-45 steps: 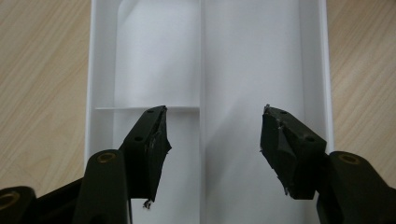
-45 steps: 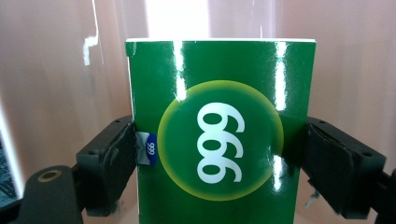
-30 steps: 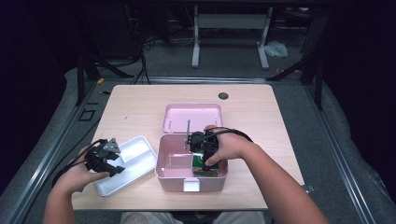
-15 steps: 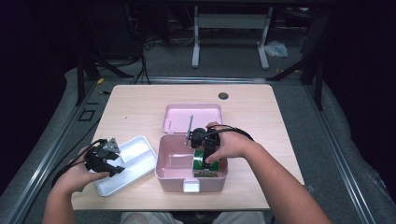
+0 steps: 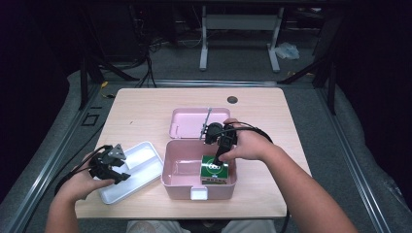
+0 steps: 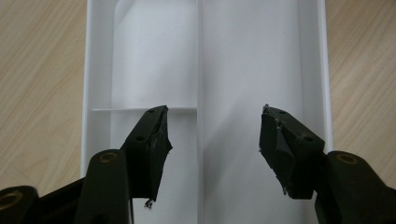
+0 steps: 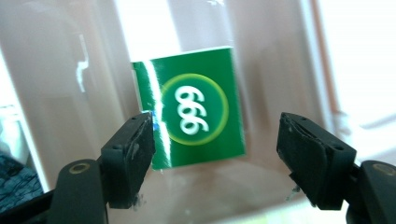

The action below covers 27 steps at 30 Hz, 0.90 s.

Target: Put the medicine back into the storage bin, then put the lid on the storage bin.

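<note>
Table (image 5: 145,104): light wood, bearing all items listed below.
Pink box (image 5: 170,167): stood open near the front edge, lid (image 5: 187,122) lying flat just behind it.
Green pack (image 5: 215,170): lay inside the pink box, at its right side, against the right wall; white "999" in a ring on its upper face; seen also in the right gripper view (image 7: 191,119), resting on the box floor.
Right gripper (image 5: 217,155): hovered over the pink box, pointed down at the green pack; jaws stood apart, had just been closing a little, with nothing clamped between them; in its own view (image 7: 215,154) the pack showed beyond the gap, nearer the left jaw, untouched.
White tray (image 5: 145,162): lay left of the pink box, just beside it, split by ribs into compartments.
Left gripper (image 5: 114,170): held over the near end of the white tray; jaws stood wide apart (image 6: 212,140), holding nothing, above the tray's (image 6: 252,70) centre rib.
</note>
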Each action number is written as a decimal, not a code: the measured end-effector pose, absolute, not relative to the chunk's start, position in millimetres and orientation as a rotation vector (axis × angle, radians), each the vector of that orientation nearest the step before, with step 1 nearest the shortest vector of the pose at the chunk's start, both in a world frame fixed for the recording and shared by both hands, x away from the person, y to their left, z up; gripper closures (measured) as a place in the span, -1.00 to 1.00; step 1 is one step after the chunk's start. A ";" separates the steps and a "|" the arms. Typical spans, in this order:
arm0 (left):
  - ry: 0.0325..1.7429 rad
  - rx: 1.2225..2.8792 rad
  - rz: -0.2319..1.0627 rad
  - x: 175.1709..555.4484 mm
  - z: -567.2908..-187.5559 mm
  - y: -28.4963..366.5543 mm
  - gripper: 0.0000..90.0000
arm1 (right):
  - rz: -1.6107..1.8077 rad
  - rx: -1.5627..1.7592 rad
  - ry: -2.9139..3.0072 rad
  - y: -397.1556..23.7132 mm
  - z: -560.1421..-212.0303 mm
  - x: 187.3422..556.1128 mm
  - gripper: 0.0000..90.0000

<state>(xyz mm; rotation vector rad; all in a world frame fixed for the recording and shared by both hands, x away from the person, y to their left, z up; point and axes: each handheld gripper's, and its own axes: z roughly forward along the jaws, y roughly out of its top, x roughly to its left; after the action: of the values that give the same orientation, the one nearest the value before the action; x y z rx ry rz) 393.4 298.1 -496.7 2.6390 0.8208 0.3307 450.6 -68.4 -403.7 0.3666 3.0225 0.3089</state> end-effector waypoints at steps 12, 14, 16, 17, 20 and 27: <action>0.815 2.639 0.335 393.8 -496.2 298.1 -0.03 | 0.393 0.590 2.956 -97.3 -391.1 466.2 -0.33; 0.815 2.638 0.334 393.7 -496.2 298.2 -0.03 | 0.414 0.622 2.950 -99.9 -390.8 468.4 -0.32; 0.819 2.637 0.334 393.6 -496.2 298.5 -0.03 | 0.421 0.650 2.927 -102.1 -390.5 470.6 -0.32; 0.821 2.637 0.336 393.4 -495.8 298.5 -0.03 | 0.428 0.668 2.922 -103.5 -390.2 472.0 -0.32; 0.818 2.634 0.339 393.1 -494.5 298.1 -0.03 | 0.439 0.715 2.893 -108.3 -389.4 476.8 -0.30; 0.837 2.634 0.325 392.2 -495.4 299.5 0.02 | 0.494 0.829 2.846 -123.0 -391.9 488.4 -0.28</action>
<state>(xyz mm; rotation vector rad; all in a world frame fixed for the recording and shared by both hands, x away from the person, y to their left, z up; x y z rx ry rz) 392.2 299.5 -495.4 2.6337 0.8374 0.3255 488.4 -123.0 -391.9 0.8292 2.8460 0.4942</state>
